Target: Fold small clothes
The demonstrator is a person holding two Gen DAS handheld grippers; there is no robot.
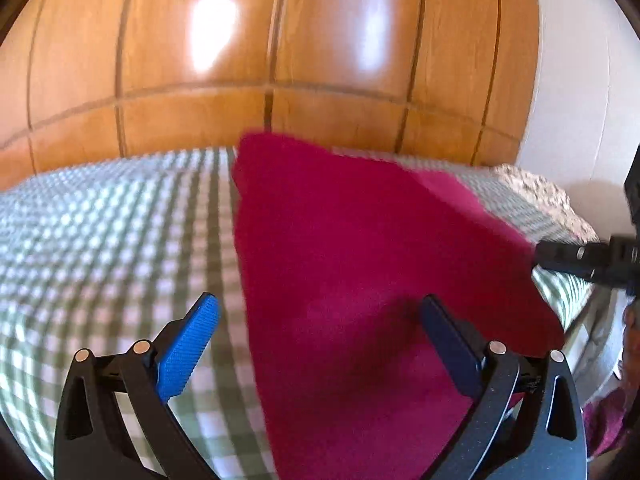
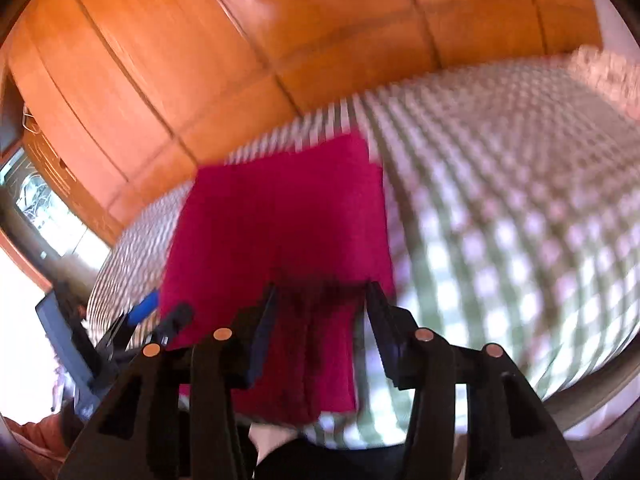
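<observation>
Behind everything, one glossy orange-brown wooden wardrobe wall point(image 1: 280, 60) of grooved panels, with two bright glare patches in the left wrist view. Beside it on the right, one plain white wall point(image 1: 572, 100).

Below, one bed under a green-and-white checked cover point(image 1: 100, 240), filling the lower half of both views, blurred in the right wrist view. At its far right corner, one beige speckled pillow or cushion point(image 1: 540, 196) — too soft in focus to name further.

On the cover, one crimson red cloth garment point(image 1: 360, 260), the only garment to be seen spread there. Lies across the middle of the bed, running from near the far edge toward the cameras; one corner drawn out to the right, at the tip of the black gripper entering from that side. Exact shape hard to read through the blur.

Two grippers, each with two fingers. Left gripper point(image 1: 320, 344): black frame, blue ribbed pads, jaws wide apart, straddling the near left edge of the red cloth, nothing pinched between them. Right gripper point(image 2: 320, 320): black frame, dark pads, jaws set moderately apart with a bunched strip of the red cloth hanging between them — whether the pads actually press on it cannot be told from either view.
</observation>
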